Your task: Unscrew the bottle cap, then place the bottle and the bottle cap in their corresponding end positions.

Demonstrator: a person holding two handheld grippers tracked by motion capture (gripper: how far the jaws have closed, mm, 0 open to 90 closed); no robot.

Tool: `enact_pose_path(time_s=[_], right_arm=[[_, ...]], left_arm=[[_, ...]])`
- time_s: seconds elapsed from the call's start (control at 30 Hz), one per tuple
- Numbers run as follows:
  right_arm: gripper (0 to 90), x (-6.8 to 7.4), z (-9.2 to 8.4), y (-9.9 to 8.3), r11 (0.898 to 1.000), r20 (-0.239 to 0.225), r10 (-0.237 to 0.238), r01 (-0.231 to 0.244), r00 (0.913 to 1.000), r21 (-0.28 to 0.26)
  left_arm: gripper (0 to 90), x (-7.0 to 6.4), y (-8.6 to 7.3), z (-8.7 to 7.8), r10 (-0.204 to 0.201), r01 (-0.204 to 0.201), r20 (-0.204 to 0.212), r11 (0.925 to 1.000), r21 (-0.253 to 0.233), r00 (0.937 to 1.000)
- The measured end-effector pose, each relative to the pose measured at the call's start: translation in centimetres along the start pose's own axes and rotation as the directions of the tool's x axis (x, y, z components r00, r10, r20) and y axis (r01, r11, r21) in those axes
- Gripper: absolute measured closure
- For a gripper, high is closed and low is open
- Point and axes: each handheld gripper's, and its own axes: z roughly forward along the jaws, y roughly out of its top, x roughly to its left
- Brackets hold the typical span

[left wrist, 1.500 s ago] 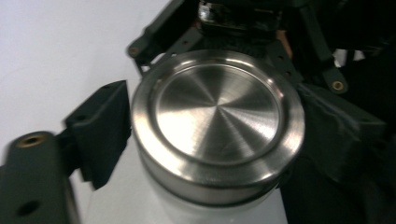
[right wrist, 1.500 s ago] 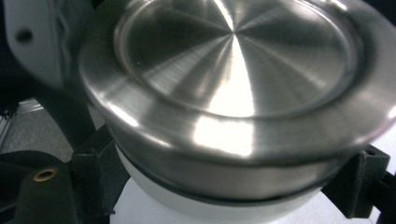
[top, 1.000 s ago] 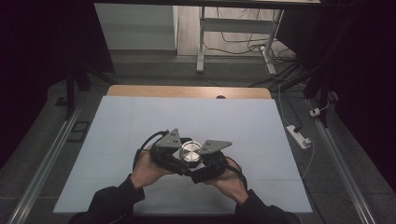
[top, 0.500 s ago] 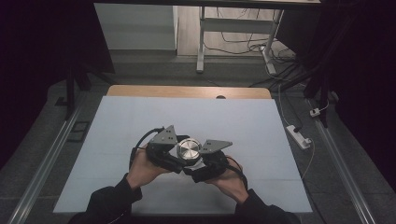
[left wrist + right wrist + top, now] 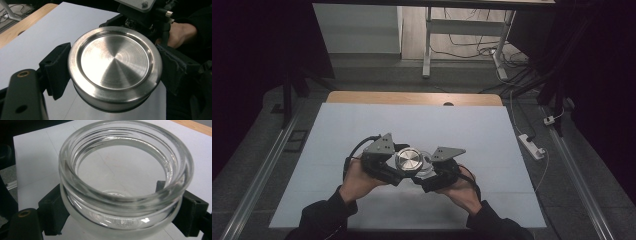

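A round brushed-steel lid point(image 5: 410, 160) hangs just above the white table, with my left gripper point(image 5: 404, 166) shut on it. In the left gripper view the lid point(image 5: 115, 65) lies flat side up between the two black pads point(image 5: 56, 71). Just right of it is a clear glass jar point(image 5: 427, 169), gripped by my right gripper point(image 5: 429, 174). In the right gripper view the jar point(image 5: 125, 195) is uncovered and empty, its threaded mouth tilted toward the camera, pads point(image 5: 52, 215) pressed on both sides. Behind the lid, the right gripper's body point(image 5: 142, 12) and its hand point(image 5: 182, 35) are close.
The white table top point(image 5: 462, 125) stretches bare on all sides of the hands, ending in a wooden strip point(image 5: 412, 98) at the far edge. A white power strip point(image 5: 532, 146) lies on the floor to the right. Metal rails point(image 5: 267, 165) flank the table.
The left gripper has carried the lid slightly left and up, off the jar's mouth. The right gripper and jar have barely moved.
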Motion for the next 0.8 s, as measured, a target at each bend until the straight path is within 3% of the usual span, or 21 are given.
enact_pose_path(time_s=[0.37,0.8], right_arm=[[14.8,-0.9,0.0,-0.2,1.0,0.012,-0.001,0.001,0.9999,0.002],[14.8,-2.1,-0.2,0.5,1.0,0.021,0.011,-0.01,0.9997,-0.024]], left_arm=[[19.4,-0.6,-0.6,-0.3,0.004,-0.004,0.027,1.0,0.004,0.9996],[19.4,-1.3,-1.2,-0.6,-0.009,0.009,0.028,0.9999,-0.006,0.9996]])
